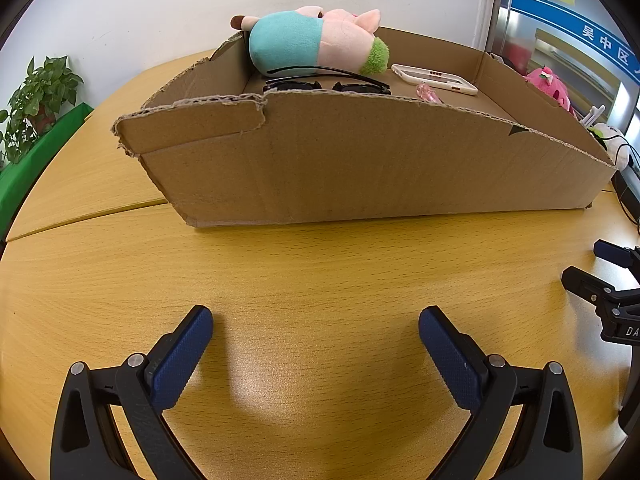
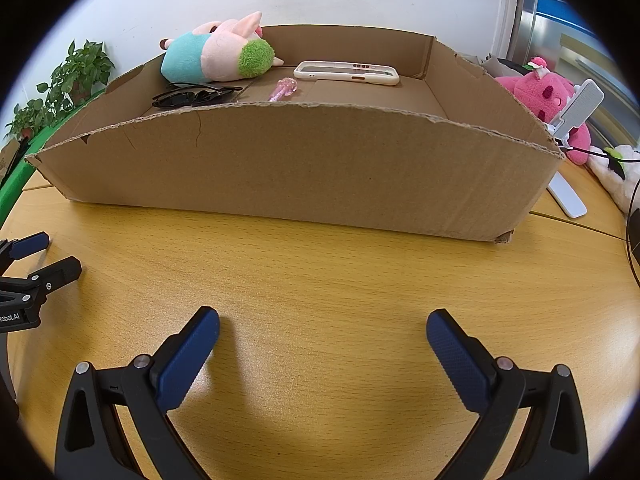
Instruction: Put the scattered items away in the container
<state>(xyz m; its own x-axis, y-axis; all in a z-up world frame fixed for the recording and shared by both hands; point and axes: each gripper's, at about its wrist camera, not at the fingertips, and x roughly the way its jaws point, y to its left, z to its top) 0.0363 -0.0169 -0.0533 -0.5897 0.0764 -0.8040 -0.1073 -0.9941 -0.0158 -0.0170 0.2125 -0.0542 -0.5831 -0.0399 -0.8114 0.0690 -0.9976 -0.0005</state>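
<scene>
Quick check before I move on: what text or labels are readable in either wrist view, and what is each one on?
"吴中区" on the blue wall sign; the rest is cut off.
"DA", cut off, on the right tongs, seen from the left wrist view.
"Robot.AI", first letter unclear, on the left tongs, seen from the right wrist view.
No readable print on the cardboard box or phone case.

Brown torn cardboard box (image 2: 304, 168) on a yellow wood-grain bench (image 2: 320, 280).
Inside lay a teal-pink-green plush toy (image 2: 216, 58), black sunglasses (image 2: 188, 96) and a white phone case (image 2: 346, 72).
</scene>
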